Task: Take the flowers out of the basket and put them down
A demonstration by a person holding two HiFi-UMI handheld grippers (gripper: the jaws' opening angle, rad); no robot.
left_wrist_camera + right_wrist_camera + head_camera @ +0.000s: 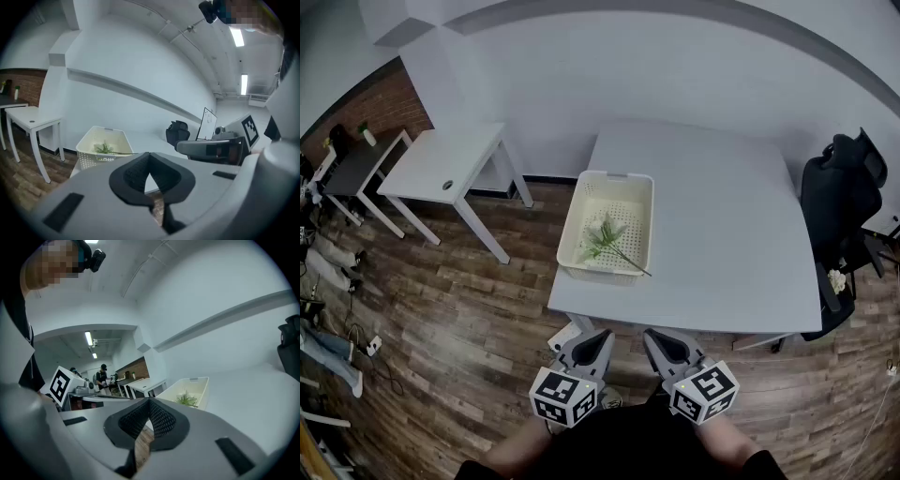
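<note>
My left gripper (597, 345) and right gripper (662, 345) hover just off the table's (722, 234) near edge, jaws clenched together on nothing; the flowers (607, 238) lie inside the white basket (579, 202) on the table's left side, well ahead

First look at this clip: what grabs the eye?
A cream basket sits at the white table's near left edge, with green flowers lying inside. The left gripper and right gripper hang low before the table, jaws together, empty. A black chair stands at the table's right.
</note>
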